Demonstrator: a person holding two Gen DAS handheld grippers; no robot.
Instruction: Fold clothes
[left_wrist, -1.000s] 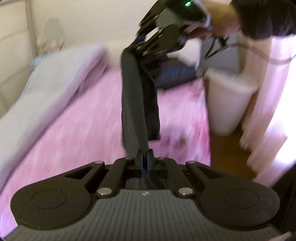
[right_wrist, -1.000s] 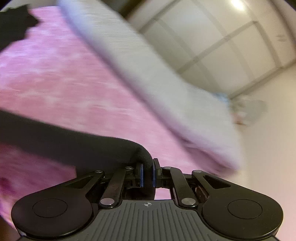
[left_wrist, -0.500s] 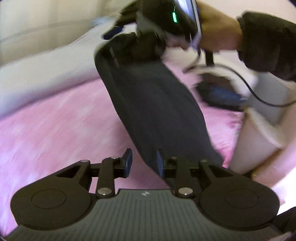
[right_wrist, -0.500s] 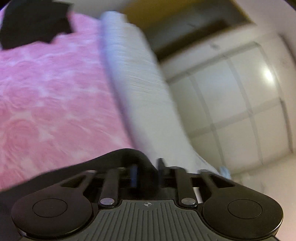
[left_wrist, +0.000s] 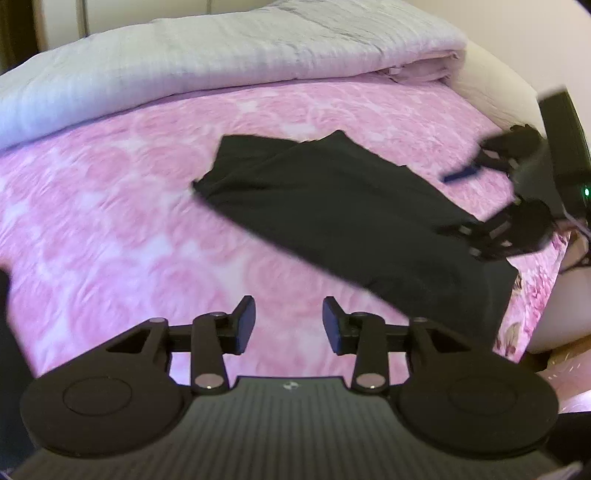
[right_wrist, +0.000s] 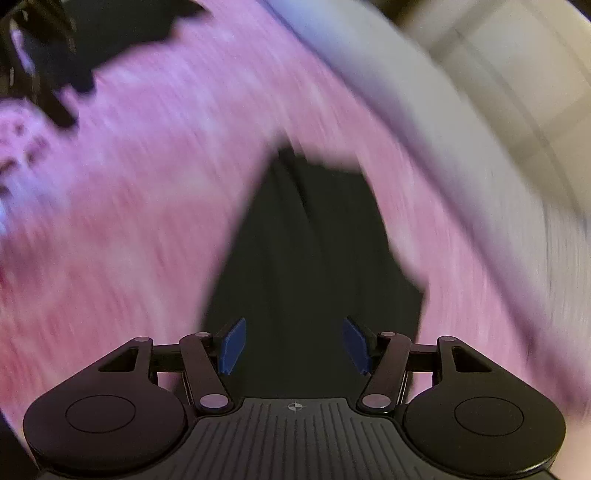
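Note:
A black garment (left_wrist: 343, 214) lies spread on the pink bedspread (left_wrist: 110, 229), running from the middle toward the right edge. My left gripper (left_wrist: 288, 325) hangs open above the bedspread, just short of the garment's near edge, with nothing between its fingers. In the left wrist view my right gripper (left_wrist: 476, 199) is open at the garment's right end. The right wrist view is blurred by motion; there my right gripper (right_wrist: 293, 347) stands open over the same black garment (right_wrist: 306, 240), holding nothing.
A folded grey-white duvet (left_wrist: 207, 62) lies along the far side of the bed. Another dark garment (right_wrist: 133, 33) lies at the top left of the right wrist view. The bed's right edge (left_wrist: 532, 325) drops off near the garment's end.
Both grippers let go of the black garment, which went from hanging between them to lying on the bed. Both sets of fingers have opened wide.

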